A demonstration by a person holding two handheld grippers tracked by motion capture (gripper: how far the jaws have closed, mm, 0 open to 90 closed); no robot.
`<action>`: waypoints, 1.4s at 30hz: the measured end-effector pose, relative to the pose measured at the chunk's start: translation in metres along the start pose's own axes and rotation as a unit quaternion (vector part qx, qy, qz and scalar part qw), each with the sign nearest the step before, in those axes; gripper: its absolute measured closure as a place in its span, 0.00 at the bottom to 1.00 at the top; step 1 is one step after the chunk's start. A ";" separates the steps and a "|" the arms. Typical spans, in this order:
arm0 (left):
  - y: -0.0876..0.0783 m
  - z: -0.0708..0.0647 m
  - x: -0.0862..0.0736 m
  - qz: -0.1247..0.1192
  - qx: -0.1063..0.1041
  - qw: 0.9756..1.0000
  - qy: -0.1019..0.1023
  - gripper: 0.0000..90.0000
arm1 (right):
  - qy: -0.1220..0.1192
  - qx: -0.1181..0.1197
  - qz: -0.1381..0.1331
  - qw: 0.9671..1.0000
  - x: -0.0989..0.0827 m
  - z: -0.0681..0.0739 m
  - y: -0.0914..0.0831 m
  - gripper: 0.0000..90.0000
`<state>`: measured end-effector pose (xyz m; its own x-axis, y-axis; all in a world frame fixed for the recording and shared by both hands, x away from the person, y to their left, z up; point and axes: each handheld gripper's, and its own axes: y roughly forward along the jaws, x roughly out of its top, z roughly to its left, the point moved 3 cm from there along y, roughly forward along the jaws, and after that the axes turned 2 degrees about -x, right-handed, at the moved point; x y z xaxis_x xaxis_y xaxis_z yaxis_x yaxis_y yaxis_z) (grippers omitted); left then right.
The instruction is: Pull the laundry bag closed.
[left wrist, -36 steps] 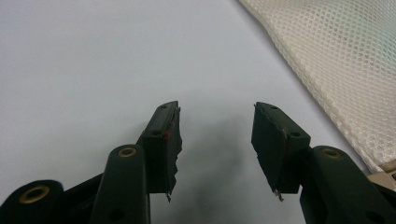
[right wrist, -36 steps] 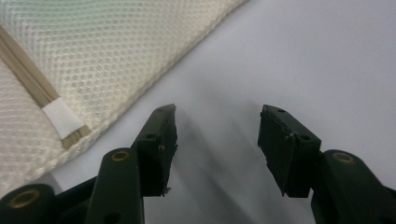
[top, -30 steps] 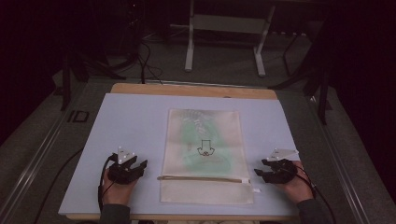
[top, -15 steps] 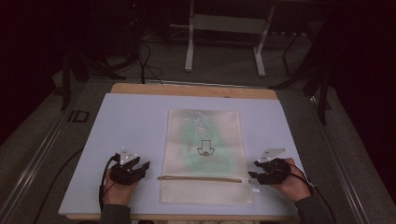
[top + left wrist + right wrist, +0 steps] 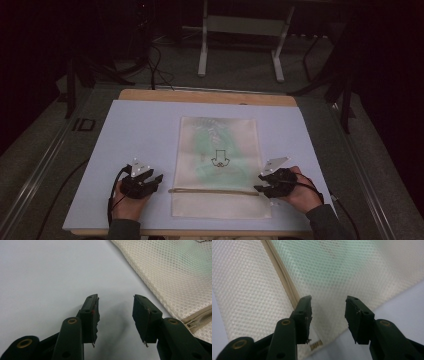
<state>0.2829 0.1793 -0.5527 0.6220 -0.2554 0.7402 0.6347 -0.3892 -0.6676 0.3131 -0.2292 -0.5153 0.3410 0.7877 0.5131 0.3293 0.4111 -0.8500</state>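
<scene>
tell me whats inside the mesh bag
Through the mesh bag a green item shows faintly. The weave blurs it, so what it is cannot be told.

Looks like a lab or recording studio set up for handling trials, not a home. Dim all round, with dark surrounds and grey carpet-like floor. Lit only at a wooden table covered by a pale blue-white mat, staged bare apart from one mesh zip bag. Beyond the table, the white metal legs of a stand and loose black cables trailing across the floor. At the table's left, an "ID" marking on the floor.
</scene>
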 end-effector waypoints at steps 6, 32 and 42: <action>0.000 0.000 0.000 0.000 -0.001 1.000 0.000 0.61 | -0.009 0.013 -0.005 1.000 0.013 0.006 0.005 0.64; 0.000 0.002 0.000 -0.002 -0.003 1.000 -0.002 0.61 | -0.060 0.053 -0.016 0.997 0.071 0.035 0.032 0.66; 0.001 0.002 0.000 -0.001 -0.004 1.000 -0.002 0.61 | -0.071 0.067 -0.023 0.995 0.088 0.044 0.038 0.66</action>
<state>0.2845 0.1809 -0.5530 0.6220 -0.2507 0.7418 0.6329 -0.3968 -0.6648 0.3166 -0.1238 -0.5081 0.1978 0.8198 0.5373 0.2173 0.4979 -0.8396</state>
